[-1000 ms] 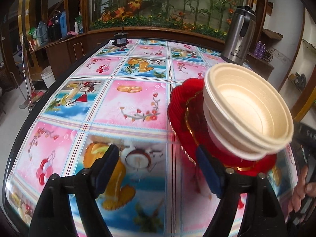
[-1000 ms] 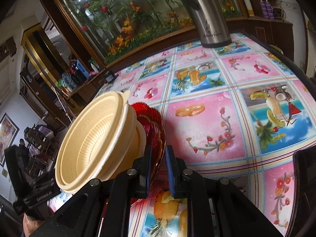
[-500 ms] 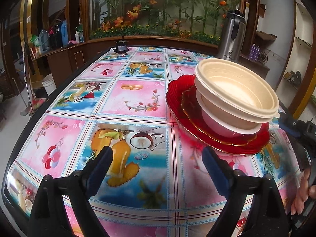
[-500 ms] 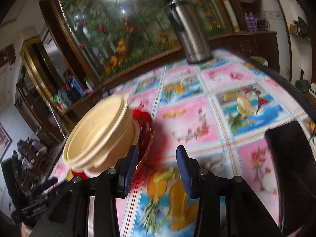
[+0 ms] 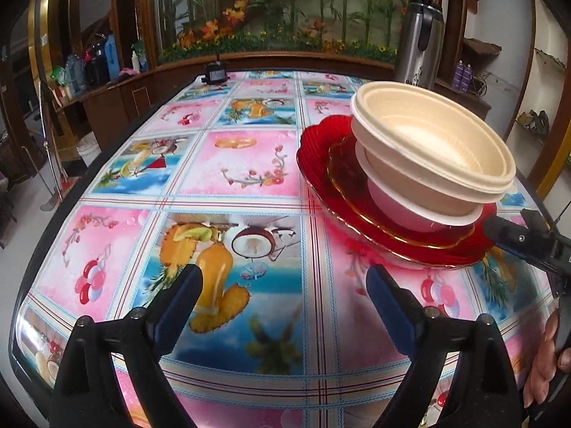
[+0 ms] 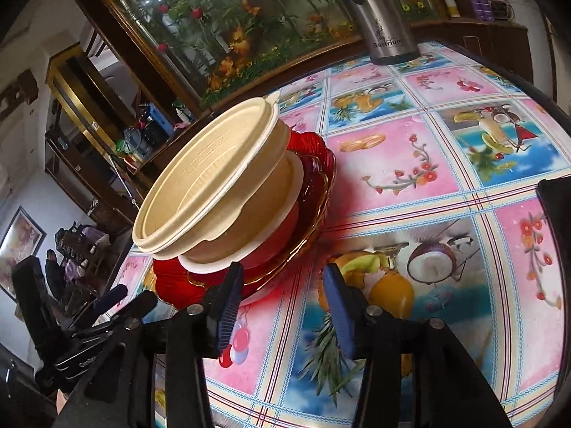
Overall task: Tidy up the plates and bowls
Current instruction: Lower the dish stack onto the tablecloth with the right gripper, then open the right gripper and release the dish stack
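- The left tool hangs low over the near part of the desk, its two blue-padded fingers spread wide with nothing between them.
- The right tool is also open, with a moderate gap between its blue pads, and grips nothing; its left pad sits just beside the near rim of the plates.
- In the left view the right tool shows as a dark finger at the right edge, just beside the stack's right rim; whether it touches cannot be told.
- A stack rests on the desk, right of centre in the left view and left of centre in the right view.
- At the bottom lies a big red plate with a scalloped rim.
- On it sits a smaller red plate with a gold edge.
- A white bowl stands on that plate.
- A cream bowl is nested in the white one, tilted a little, open side up and empty.
- The desk wears a glossy cloth of pink and blue squares with fruit and flower prints.
- A steel flask stands upright at the far right of the desk, well apart from the stack.
- A small dark object sits at the far left edge.
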The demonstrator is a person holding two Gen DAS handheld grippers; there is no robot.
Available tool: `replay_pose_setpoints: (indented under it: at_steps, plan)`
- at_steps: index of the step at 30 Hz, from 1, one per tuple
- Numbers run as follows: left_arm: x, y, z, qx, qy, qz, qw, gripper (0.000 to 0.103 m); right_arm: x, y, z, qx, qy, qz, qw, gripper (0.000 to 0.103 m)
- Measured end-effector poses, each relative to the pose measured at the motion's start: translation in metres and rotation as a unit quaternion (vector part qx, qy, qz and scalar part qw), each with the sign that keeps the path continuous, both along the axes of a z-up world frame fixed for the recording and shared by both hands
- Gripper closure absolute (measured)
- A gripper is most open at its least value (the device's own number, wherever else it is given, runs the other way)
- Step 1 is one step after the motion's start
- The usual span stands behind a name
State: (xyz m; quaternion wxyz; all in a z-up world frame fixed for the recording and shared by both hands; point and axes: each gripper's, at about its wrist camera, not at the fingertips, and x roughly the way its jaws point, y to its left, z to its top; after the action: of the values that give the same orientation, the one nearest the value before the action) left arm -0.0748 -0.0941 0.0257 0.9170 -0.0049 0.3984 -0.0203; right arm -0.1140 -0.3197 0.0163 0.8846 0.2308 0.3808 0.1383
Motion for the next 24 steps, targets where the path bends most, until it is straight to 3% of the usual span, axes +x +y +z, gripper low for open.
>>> replay_pose_setpoints:
  at_steps: [3,12,24]
  plan:
    - [0.001,-0.002,-0.002,0.004,0.007,-0.006,0.9999,0.011,0.003,0.003,-0.003,-0.003,0.010,0.005,1.000,0.040]
    - [0.003,-0.018,-0.004,0.054,0.014,-0.011,0.9984,0.011,0.009,0.007,-0.007,0.002,0.027,0.024,0.999,0.029]
    - [0.004,-0.046,-0.010,0.148,0.018,-0.022,0.9886,0.010,0.017,0.013,-0.009,0.009,0.032,0.048,0.998,0.026]
